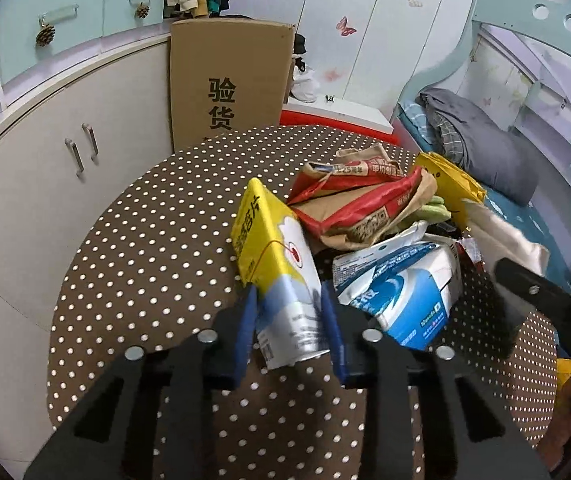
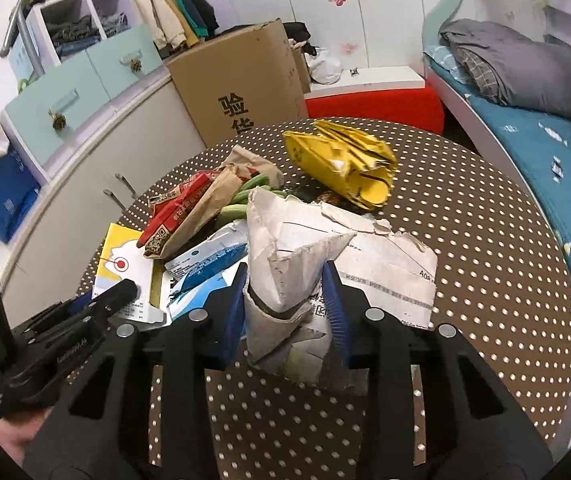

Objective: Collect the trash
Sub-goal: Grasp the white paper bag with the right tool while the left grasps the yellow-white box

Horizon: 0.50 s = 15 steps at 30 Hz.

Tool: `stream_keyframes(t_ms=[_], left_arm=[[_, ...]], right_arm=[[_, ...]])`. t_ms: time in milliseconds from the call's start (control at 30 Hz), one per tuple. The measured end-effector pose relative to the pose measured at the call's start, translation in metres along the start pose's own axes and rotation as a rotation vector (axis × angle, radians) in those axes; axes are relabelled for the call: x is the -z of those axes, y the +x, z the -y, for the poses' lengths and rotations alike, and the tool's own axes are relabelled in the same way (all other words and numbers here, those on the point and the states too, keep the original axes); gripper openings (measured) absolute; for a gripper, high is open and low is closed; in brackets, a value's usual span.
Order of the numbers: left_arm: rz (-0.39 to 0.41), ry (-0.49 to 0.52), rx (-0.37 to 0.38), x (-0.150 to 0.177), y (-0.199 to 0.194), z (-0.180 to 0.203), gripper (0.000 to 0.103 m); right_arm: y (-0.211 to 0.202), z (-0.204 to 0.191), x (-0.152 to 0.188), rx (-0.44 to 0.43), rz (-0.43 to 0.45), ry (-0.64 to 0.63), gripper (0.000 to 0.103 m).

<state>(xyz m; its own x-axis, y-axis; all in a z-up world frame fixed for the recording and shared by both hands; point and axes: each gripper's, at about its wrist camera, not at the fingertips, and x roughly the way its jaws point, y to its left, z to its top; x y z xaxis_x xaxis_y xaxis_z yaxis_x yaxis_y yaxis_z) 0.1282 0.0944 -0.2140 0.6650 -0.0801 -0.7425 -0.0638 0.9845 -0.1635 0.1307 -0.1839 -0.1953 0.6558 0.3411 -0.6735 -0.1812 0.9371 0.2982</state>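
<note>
Your left gripper (image 1: 287, 312) has its blue pads pressed on either side of the yellow and white carton (image 1: 275, 268), so it is clamped on the near end of that carton with only a narrow gap left between the jaws. The carton sits at the near left edge of the trash pile on the brown polka-dot table (image 1: 133, 240), and its far end tilts up and away from you.

Your right gripper (image 2: 285, 300) is likewise pinched tight on the torn grey-white paper package (image 2: 297, 264), which stands crumpled between the pads at the near right of the pile. The rest of that package spreads flat to the right on the table.

Between your two grips lies the blue and white packet (image 1: 401, 292), just beside the carton on its right. Farther back, the red and brown paper bag (image 1: 365, 208) lies on the heap, with something green under it, possibly a cloth or vegetables; the blur makes that hard to tell. At the far right of the pile lies the crumpled yellow bag (image 2: 345, 164), resting on the table a little apart from the grey-white package.

Beyond the table's far edge a tall cardboard box (image 1: 229, 80) stands upright against the white cabinet (image 1: 65, 140).
</note>
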Motion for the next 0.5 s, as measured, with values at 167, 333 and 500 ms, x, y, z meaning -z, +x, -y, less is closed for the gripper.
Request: stream_keyframes(t_ms=[167,333,500], left_arm=[[0.007,0.014,-0.005,0.007,-0.014,-0.004,0.027],[0.029,0.018,-0.011,0.011,-0.031,-0.006,0.026],[0.058,0.031,-0.009,0.009,-0.048,-0.002,0.025]], right_arm=[[-0.016,0.014,0.002,-0.022,0.015,0.031,0.035],[-0.033,0.026,-0.001,-0.041,0.045,0.058,0.035],[-0.051,0.037,-0.005,-0.063,0.078,0.071,0.035]])
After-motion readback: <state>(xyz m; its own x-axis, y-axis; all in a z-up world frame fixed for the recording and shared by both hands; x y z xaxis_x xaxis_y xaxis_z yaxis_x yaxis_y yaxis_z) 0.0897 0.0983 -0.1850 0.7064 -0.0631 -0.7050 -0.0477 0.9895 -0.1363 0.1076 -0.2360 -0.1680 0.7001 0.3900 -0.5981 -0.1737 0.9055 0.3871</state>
